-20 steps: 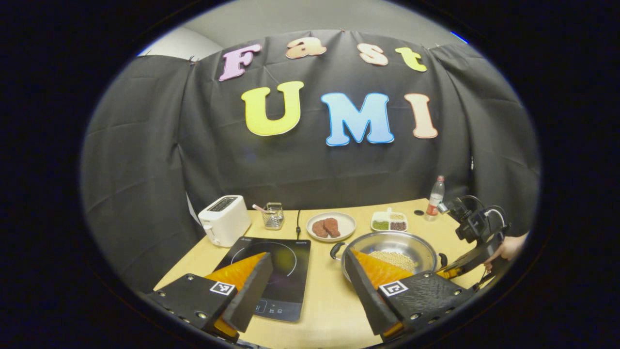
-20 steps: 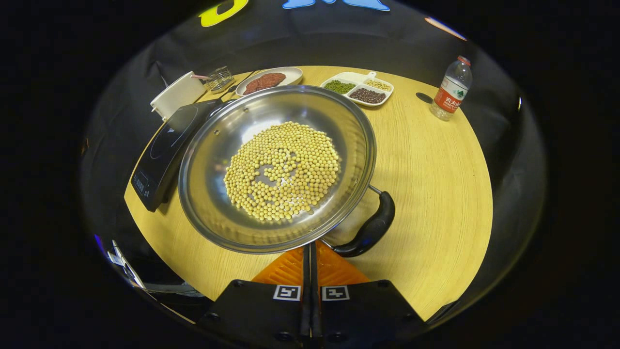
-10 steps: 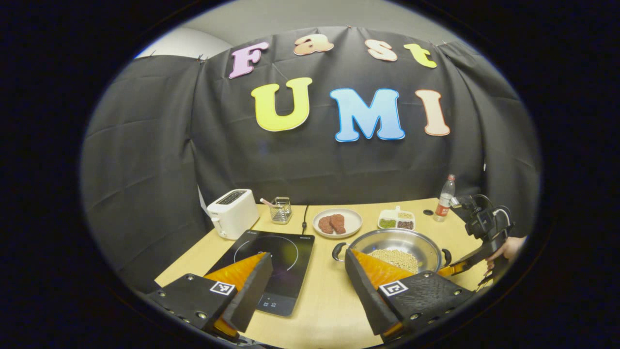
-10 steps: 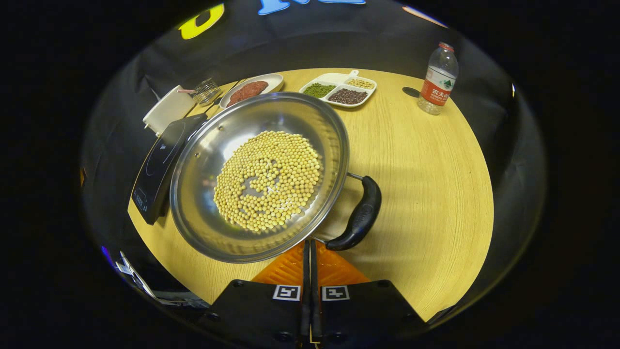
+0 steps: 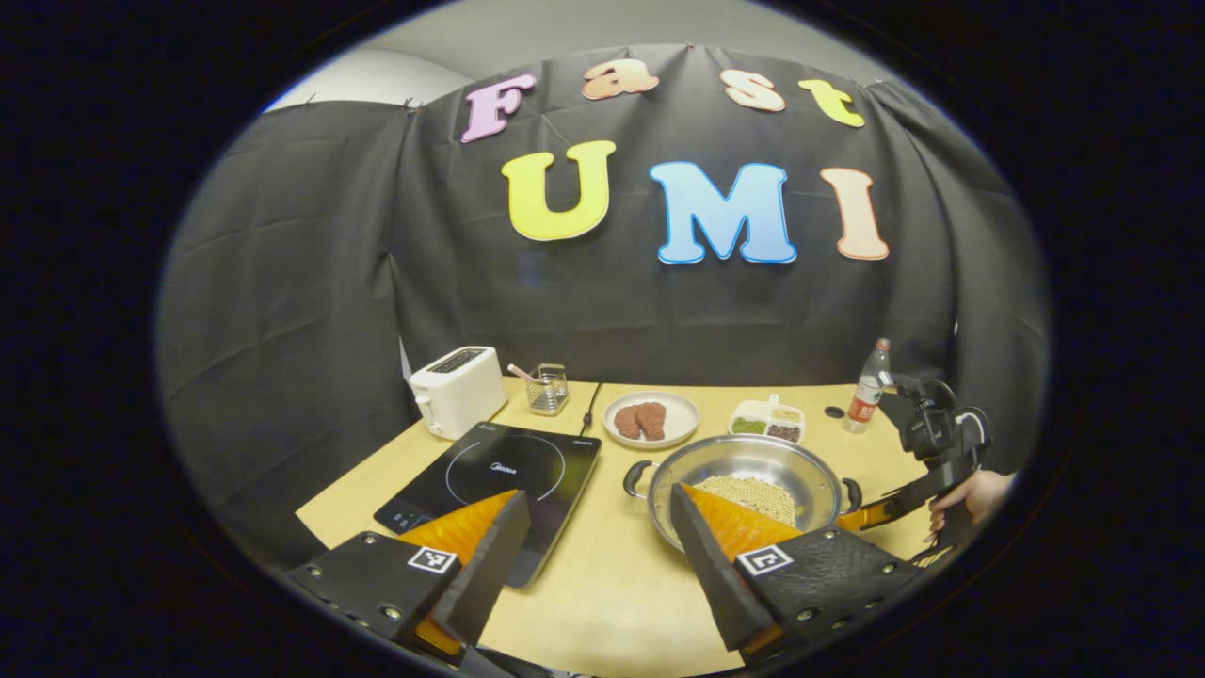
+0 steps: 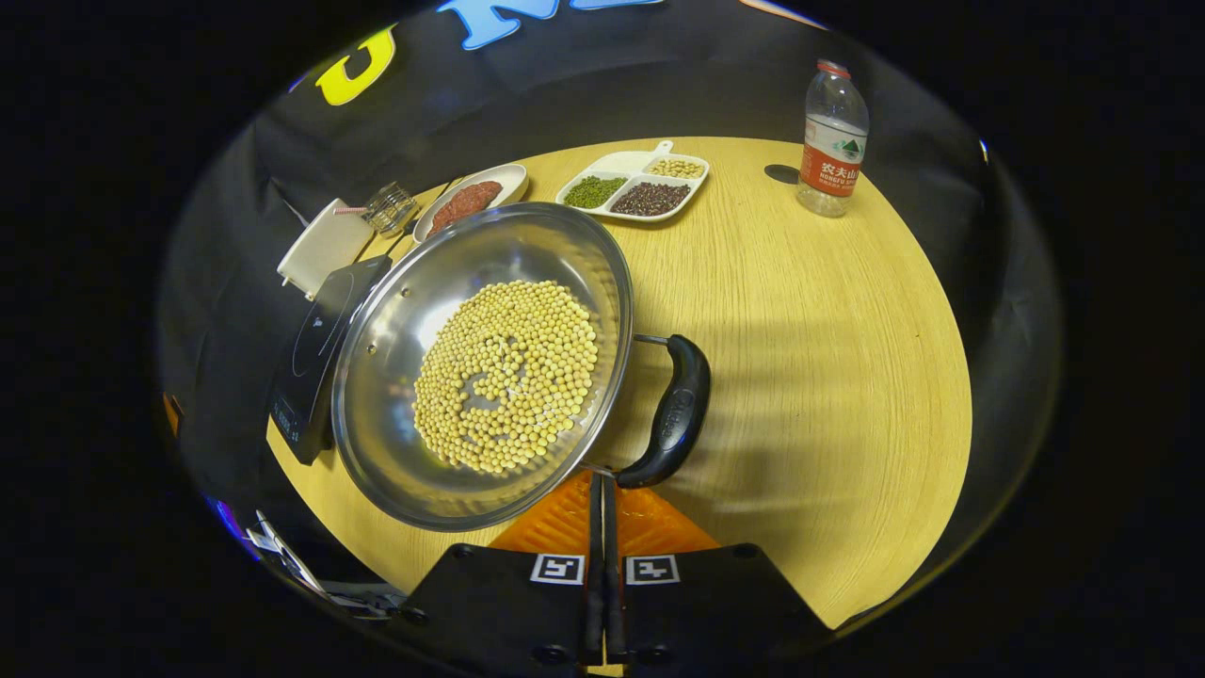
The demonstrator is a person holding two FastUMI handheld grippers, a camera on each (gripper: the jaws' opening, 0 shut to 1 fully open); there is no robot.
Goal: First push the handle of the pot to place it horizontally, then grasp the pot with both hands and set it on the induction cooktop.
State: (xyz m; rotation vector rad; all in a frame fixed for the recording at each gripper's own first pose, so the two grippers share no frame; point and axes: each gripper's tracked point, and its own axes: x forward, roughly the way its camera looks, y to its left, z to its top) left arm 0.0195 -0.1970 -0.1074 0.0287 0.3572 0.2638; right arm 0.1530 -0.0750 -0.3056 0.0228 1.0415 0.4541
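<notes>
A steel pot (image 6: 490, 367) with soybeans in it stands on the wooden table, just right of the black induction cooktop (image 6: 315, 358). My right gripper (image 6: 601, 478) is shut with nothing held. Its tips rest against the near end of the pot's black handle (image 6: 673, 414), by the rim. In the left gripper view my left gripper (image 5: 600, 499) hangs open above the table's front, between the cooktop (image 5: 499, 471) and the pot (image 5: 744, 476). The right gripper (image 5: 852, 518) shows there at the pot's right handle (image 5: 852, 493), and the pot's other handle (image 5: 635, 476) points left.
Along the back of the table stand a white toaster (image 5: 458, 389), a wire basket (image 5: 548, 390), a plate of meat (image 5: 650, 419), a divided dish of beans (image 5: 770, 424) and a water bottle (image 5: 871, 384). A hand (image 5: 970, 494) holds the right gripper.
The shut right gripper has pushed the handle, so the pot has turned and slid left toward the cooktop. The left gripper has drawn back and stayed open.
</notes>
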